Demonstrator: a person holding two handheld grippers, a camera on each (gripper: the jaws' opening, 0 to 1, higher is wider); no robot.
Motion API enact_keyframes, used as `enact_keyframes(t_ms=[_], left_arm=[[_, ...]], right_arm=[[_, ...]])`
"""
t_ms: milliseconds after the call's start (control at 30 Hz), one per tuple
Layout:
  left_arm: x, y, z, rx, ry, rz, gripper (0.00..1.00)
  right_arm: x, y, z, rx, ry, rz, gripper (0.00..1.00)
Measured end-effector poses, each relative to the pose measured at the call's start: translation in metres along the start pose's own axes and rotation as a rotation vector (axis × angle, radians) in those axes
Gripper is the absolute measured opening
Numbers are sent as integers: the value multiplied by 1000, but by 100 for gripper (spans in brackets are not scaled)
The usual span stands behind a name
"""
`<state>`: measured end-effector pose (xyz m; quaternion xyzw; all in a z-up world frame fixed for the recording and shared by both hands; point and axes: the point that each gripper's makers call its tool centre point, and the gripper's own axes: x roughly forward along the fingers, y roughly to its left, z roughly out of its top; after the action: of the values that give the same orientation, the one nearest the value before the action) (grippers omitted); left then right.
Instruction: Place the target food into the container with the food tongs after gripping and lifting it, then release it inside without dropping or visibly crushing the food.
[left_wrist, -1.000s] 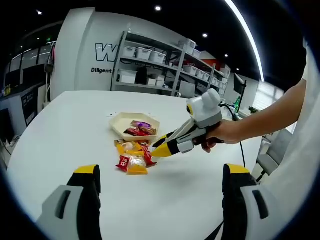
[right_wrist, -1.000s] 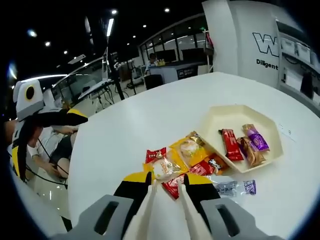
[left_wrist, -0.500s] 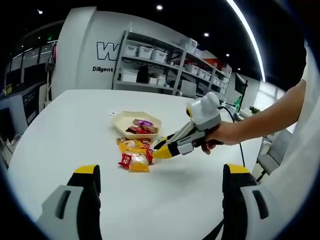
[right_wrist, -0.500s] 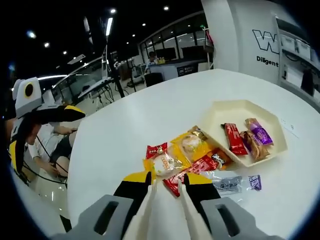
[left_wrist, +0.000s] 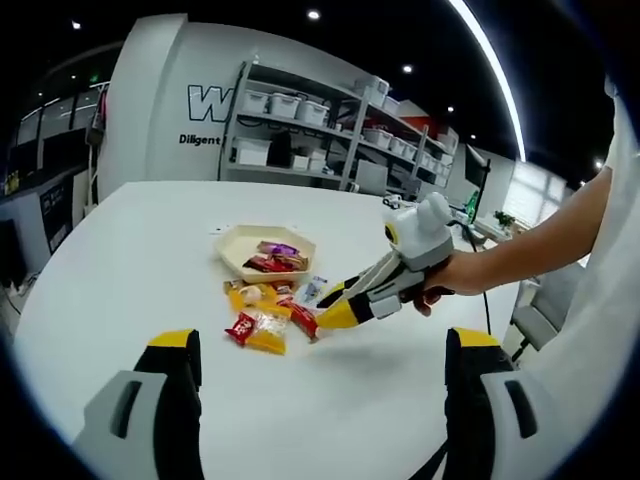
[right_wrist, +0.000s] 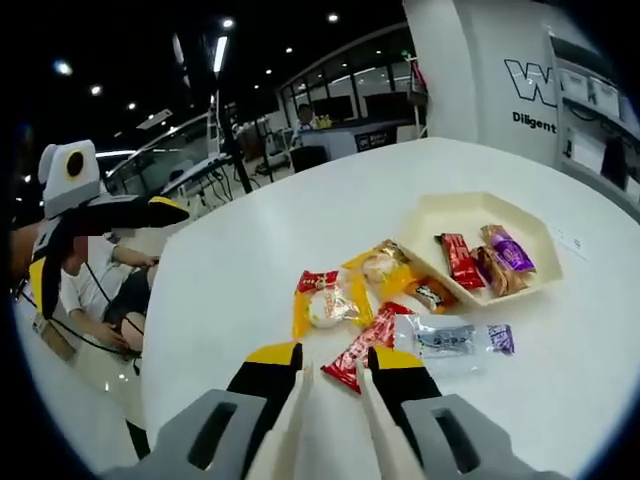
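Right gripper (right_wrist: 332, 385) narrowly open, empty, tips just short of long red foil snack packet (right_wrist: 362, 350) on white table (right_wrist: 250, 270). Left gripper (left_wrist: 312, 400) wide open, empty. Cream hexagonal tray (right_wrist: 440, 215) near. Risk: slick flat wrapper slips.

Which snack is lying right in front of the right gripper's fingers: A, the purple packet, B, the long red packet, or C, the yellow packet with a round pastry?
B: in the right gripper view the long red packet lies just ahead of the right gripper, with one end between its fingers.
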<state>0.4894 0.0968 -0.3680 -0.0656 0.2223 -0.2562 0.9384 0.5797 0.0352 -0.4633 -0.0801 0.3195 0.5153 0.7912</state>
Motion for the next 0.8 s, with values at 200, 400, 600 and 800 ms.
enact_keyframes(t_ms=[200,400,600,800], left_arm=[[6,-7,3,13,0,-16,98],[10,-14,2,20,8,-32,98],[16,-20,4,19,6,-49,99],[23,-27,6,30,12,-74,98]], right_arm=[[-10,-2,-6,17,-4,-1,22],[-20,-3,-14,22,-8,-4,22],[-31,-3,-23,1,-10,-3,22],[-43,-7,-33,-7,-5,-3,22]])
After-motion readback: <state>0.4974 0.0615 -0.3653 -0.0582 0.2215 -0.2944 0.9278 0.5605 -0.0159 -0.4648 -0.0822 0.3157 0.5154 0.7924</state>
